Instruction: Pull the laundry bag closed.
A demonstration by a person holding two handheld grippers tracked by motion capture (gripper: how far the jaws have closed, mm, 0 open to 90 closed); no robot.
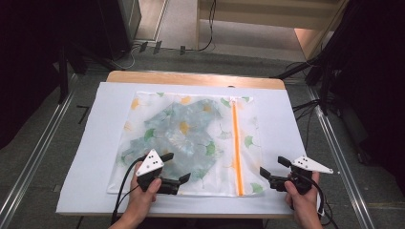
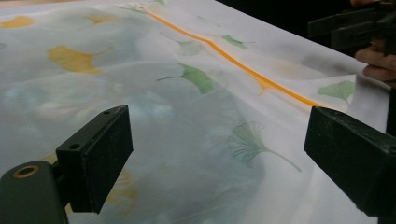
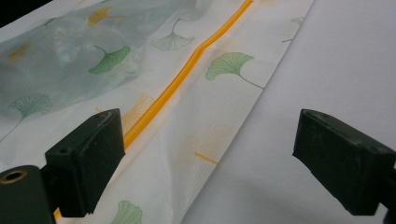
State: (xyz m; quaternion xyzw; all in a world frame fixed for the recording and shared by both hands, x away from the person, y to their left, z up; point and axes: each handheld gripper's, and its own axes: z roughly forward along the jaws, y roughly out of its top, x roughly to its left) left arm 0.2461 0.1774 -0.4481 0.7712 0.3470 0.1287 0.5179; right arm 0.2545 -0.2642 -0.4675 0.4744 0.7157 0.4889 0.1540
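White sheet [image 1: 86,157] covers the table [image 1: 191,78]; wood edge shows at the far side. Bag [image 1: 186,143] lies flat on the sheet, roughly centred: translucent mesh, ginkgo-leaf print, grey-blue cloth [image 1: 181,129] visible inside. Orange zipper [image 1: 236,148] runs near-to-far along the bag's right part, with a slight kink partway in both gripper views. Left gripper [image 1: 174,168] sits over the bag's near-left area, jaws wide apart, nothing between them; in its own view the mesh [image 2: 187,140] lies below the pads, contact unclear. Right gripper [image 1: 277,168] is at the bag's near-right corner, jaws wide apart and empty, one pad above the zipper [image 3: 187,70], the other above bare sheet [image 3: 327,60].
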